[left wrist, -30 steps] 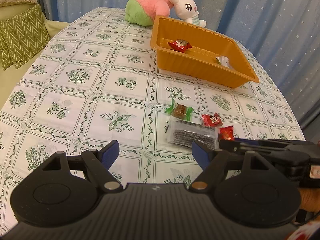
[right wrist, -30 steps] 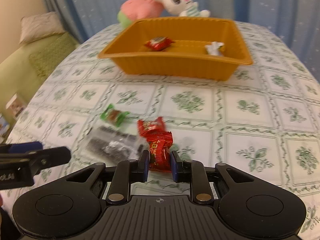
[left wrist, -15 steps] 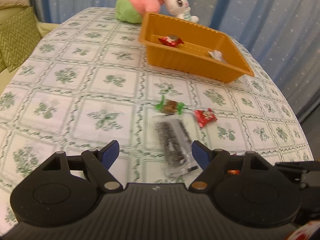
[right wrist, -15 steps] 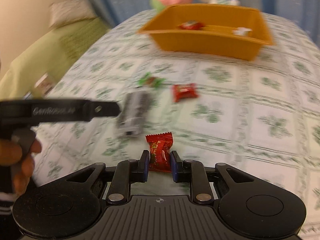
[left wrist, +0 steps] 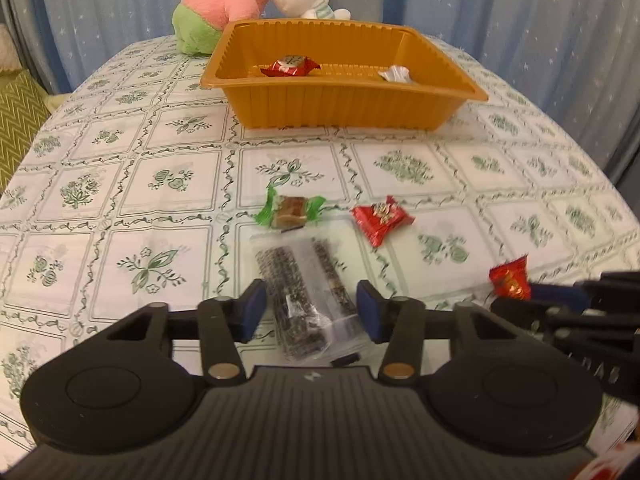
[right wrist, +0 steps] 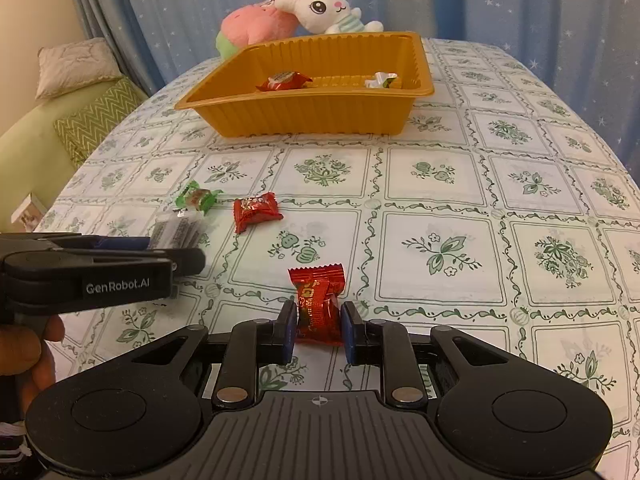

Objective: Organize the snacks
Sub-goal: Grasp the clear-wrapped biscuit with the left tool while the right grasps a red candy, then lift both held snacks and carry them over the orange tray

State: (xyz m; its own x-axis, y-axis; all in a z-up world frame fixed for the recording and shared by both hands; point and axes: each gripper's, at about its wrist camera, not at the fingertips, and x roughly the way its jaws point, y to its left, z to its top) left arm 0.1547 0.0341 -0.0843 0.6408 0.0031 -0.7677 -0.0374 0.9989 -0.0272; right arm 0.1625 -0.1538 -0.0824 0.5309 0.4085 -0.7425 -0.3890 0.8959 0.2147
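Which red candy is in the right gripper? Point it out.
The upright red candy pinched between the right gripper fingers. The other loose red candy lies flat on the tablecloth, and a third sits in the orange tray.

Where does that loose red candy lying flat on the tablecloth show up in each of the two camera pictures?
Left wrist view: the red candy lies right of centre, beside the green-wrapped candy.
Right wrist view: the same red candy lies left of centre, again right of the green-wrapped candy.
Shared landmark: the orange tray behind them.
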